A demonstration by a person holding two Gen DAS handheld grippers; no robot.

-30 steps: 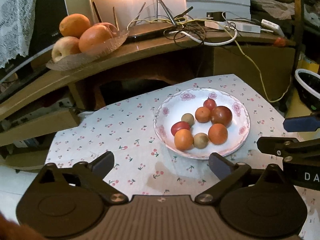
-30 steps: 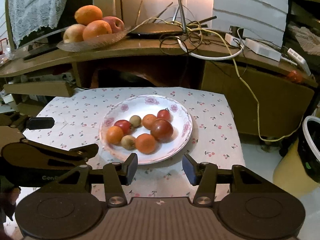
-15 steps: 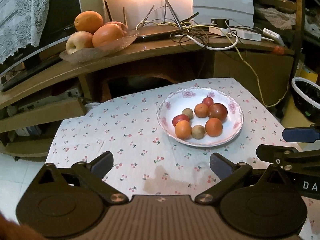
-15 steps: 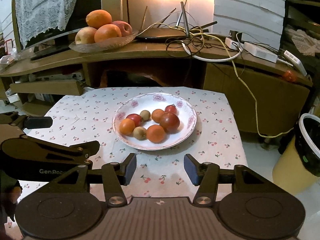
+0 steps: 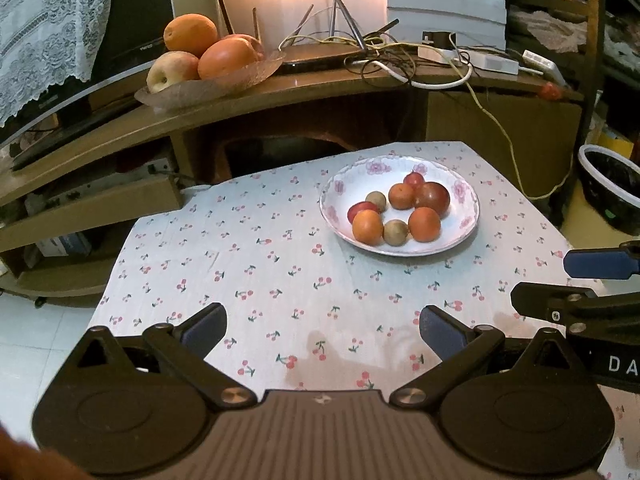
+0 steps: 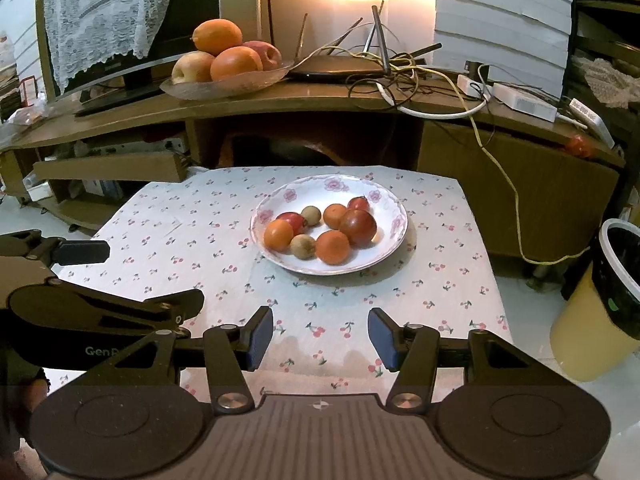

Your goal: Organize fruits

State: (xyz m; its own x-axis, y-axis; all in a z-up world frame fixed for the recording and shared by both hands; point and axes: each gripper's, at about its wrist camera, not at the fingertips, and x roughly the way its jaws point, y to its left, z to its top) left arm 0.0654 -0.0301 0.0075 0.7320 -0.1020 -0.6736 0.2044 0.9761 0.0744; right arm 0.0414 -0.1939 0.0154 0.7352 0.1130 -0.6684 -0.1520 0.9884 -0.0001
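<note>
Left claw [image 5: 322, 330]: spread wide, pinching nothing, hanging over the near edge of the tabletop [image 5: 248, 264] with its cherry-print cloth. Bare cloth straight ahead of it; nothing between the blue pads.

Ahead and to the right of that claw: the flowered plate [image 5: 340, 188], carrying all the small fruit to be seen on the cloth. Left to right on it: a red fruit [image 5: 359, 209] tucked behind an orange one [image 5: 367, 227], two small brown fruits [image 5: 376, 201] [image 5: 395, 232], two more orange ones [image 5: 401, 196] [image 5: 424, 224], a small red fruit [image 5: 414, 179] at the back, and a large dark-red one [image 5: 432, 198]. Touching or nearly so, no loose fruit on the cloth around.

Right claw [image 6: 321, 338]: also spread, though less widely, also empty, over the near edge, with the plate straight ahead and well apart from its tips.

Far beyond both claws, up on the wooden unit to the left: a glass dish [image 6: 224, 84] of larger oranges and apples.

Judged stage: fits two readings. Either gathered on the plate as wanted, both claws standing clear with the job closing; or mixed fruit waiting to be sorted by kind, claws poised short of the plate. Not settled by this view. Should any pick follow, care called for: round fruit crowded together, prone to roll, neighbours easily nudged, so a descent from above onto an outer piece, with the shallow rim avoided.
</note>
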